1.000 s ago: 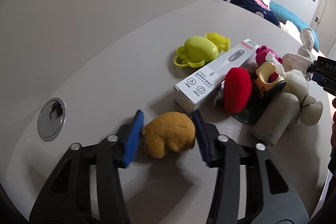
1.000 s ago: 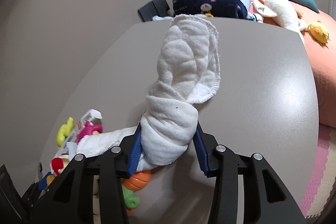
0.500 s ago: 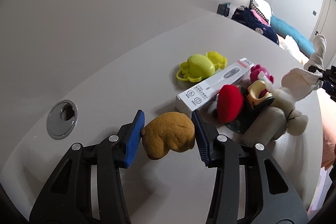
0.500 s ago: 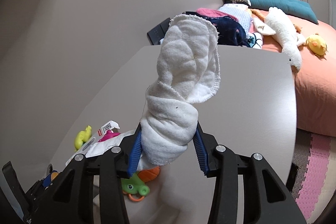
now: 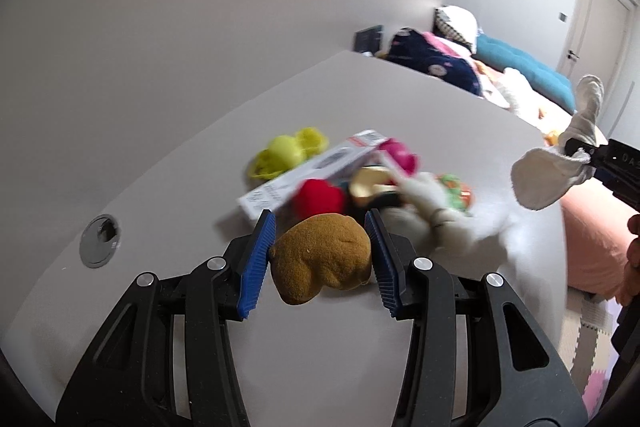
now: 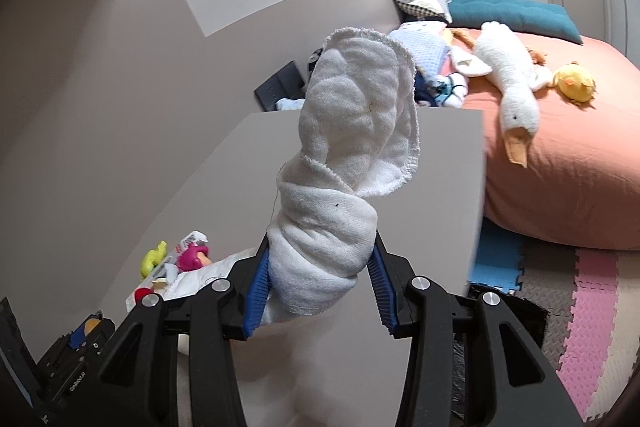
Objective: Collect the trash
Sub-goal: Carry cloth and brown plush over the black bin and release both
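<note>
L gripper (image 5: 320, 259) was clamped on a brown plush lump (image 5: 322, 263), held above the grey table (image 5: 192, 163) w/ blurred toys and a white box (image 5: 304, 175) behind. R gripper (image 6: 318, 279) was clamped on a white cloth (image 6: 352, 155), raised over the table's edge, bed (image 6: 560, 155) beyond.

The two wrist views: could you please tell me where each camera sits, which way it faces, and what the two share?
Left wrist: sits behind the left gripper, looking down across the table at the toy pile; its fingers clamp a brown plush; a hand shows at the right edge.
Right wrist: sits behind the right gripper, facing the bed; its fingers clamp a white cloth.
Shared: table, white cloth, yellow toy, bed.
</note>
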